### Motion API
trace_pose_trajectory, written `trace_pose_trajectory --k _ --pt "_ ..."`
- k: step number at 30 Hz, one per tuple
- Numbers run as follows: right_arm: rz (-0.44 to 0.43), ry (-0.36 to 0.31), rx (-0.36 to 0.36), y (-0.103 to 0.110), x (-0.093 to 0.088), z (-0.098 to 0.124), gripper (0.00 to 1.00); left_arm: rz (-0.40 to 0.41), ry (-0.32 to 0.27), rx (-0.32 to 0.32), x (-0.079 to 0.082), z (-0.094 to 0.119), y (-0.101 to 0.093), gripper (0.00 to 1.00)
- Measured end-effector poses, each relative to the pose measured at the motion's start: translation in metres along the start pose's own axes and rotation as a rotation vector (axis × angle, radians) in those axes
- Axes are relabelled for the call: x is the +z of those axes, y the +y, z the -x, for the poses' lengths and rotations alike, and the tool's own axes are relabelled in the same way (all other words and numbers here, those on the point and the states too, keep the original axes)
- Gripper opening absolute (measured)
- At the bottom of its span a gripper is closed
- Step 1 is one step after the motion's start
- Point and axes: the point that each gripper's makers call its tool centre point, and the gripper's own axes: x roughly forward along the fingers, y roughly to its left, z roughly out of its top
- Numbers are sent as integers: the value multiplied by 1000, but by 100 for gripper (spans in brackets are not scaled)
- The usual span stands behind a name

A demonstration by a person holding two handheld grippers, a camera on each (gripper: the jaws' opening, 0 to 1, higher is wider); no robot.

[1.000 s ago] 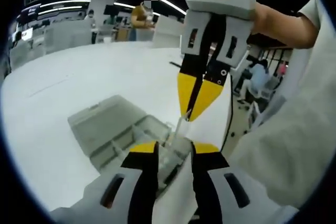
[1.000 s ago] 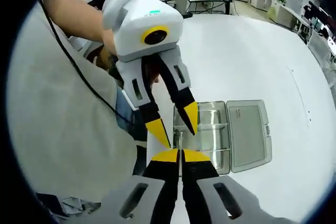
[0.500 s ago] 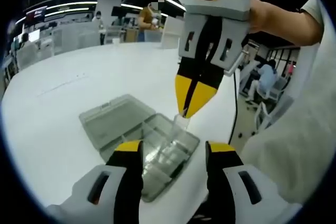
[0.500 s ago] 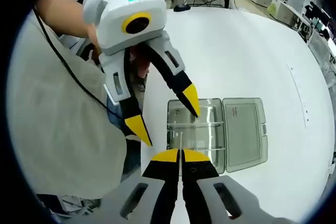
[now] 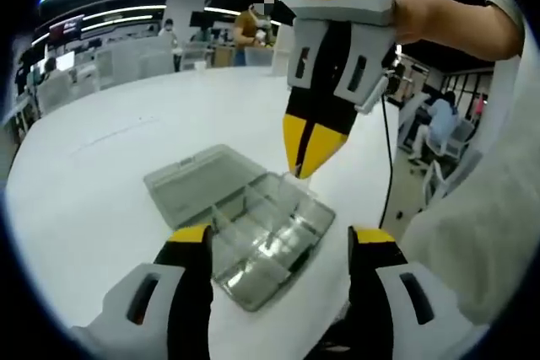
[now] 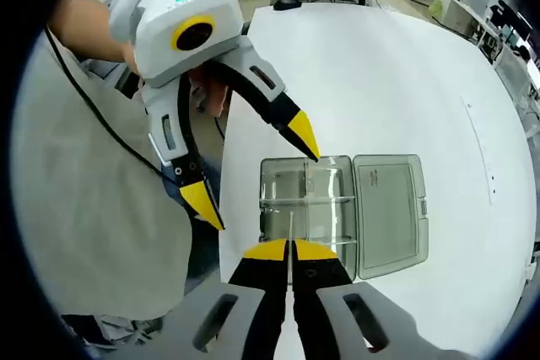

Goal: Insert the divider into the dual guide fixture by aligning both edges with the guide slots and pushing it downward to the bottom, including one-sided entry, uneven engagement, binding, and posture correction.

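Worktop (image 6: 405, 73), white and broad, carries a clear plastic compartment box (image 6: 308, 208) near its edge closest to us, the flat hinged lid (image 6: 386, 212) lying open beside it. We hold the left tongs (image 5: 278, 246) spread wide above the box, gripping nothing. Our right tongs (image 6: 289, 250) are pinched tight on a thin clear plastic divider (image 6: 291, 227), upright, its lower end over the box's front compartments; we cannot tell whether it sits in the slots.

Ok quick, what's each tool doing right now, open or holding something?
Left tool: open, holding nothing.
Right tool: shut on the clear divider, above the open plastic box.
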Motion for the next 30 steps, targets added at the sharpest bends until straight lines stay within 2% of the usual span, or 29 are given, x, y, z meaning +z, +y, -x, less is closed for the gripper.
trace_pose_trajectory --k 16,30 --pt "-6 22 -5 -7 3 -8 0 7 3 45 -4 1 12 70" --pt "11 35 -8 -10 7 -16 0 34 0 47 -9 1 15 70"
